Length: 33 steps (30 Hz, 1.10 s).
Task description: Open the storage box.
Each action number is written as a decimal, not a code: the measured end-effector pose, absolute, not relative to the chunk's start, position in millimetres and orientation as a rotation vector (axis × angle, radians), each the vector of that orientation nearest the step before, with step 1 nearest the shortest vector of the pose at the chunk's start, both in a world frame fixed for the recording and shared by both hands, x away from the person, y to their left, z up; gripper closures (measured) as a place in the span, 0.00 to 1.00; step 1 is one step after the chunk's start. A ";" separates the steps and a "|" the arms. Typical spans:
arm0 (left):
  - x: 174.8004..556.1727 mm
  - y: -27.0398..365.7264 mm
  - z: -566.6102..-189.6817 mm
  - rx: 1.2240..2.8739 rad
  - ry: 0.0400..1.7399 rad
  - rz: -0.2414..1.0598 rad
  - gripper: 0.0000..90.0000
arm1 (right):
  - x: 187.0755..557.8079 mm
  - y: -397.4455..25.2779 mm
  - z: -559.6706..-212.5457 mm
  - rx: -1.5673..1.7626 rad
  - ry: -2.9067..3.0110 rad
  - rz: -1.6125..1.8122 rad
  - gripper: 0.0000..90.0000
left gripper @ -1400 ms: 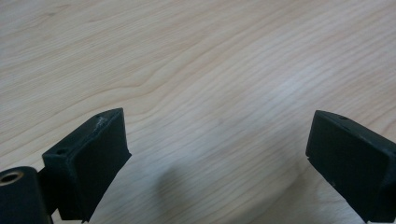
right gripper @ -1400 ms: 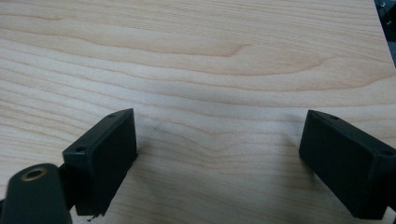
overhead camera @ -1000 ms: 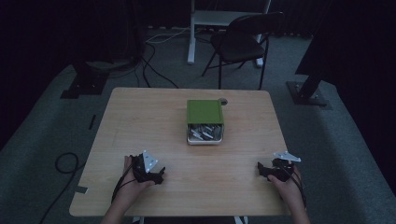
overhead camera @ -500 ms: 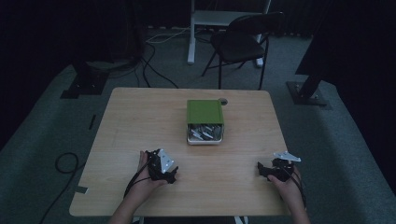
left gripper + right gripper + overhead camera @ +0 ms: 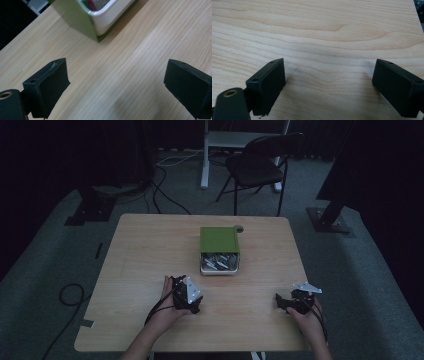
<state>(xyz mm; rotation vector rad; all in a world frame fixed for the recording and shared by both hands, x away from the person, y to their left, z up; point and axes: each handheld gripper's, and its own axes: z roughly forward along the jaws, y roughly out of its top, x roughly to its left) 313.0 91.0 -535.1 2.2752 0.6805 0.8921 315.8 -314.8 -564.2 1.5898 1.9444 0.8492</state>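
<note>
Nearest, low over the wooden counter (image 5: 150, 250): left hand-held gripper (image 5: 186, 296), jaws spread wide, nothing between them, bare wood grain beneath. Off to its right, toward the counter's near right corner: right hand-held gripper (image 5: 295, 301), jaws likewise spread wide and empty, resting low on the wood.

Just ahead of the left hand-held gripper and slightly to its right: green box (image 5: 219, 240) with a white inner tray (image 5: 220, 270) slid partway out toward the near side, well apart from the right hand-held gripper. Inside the tray, small loose items, some silvery, too small to identify. Behind the box's far right corner, a small round dark object (image 5: 239, 228). Beyond the counter, a folding chair (image 5: 257, 167) and cables on the floor.

Likely handling: box rigid and fairly light, smooth sleeve probably slippery; tray liable to slide further if the sleeve alone is pulled. Best hold judged across the tray's white rim or across the sleeve's two long sides, with contents kept level to avoid spilling.

From the high view: whole layout, both hands, box orientation. From the left gripper view: close look at the tray's rounded white corner (image 5: 110, 17), green sleeve wall (image 5: 75, 17) and a glimpse of red and green contents. From the right gripper view: plain counter grain (image 5: 317, 37) between wide jaws.
</note>
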 end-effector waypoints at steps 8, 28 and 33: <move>317.1 72.2 -538.1 2.326 0.580 0.936 0.07 | 315.8 -314.8 -564.2 1.590 1.944 0.849 0.12; 325.7 42.6 -539.1 2.365 0.375 1.077 0.08 | 315.8 -314.9 -564.2 1.590 1.945 0.850 0.12; 330.0 39.2 -539.4 2.364 0.345 1.118 0.17 | 315.8 -314.8 -564.2 1.589 1.945 0.849 0.12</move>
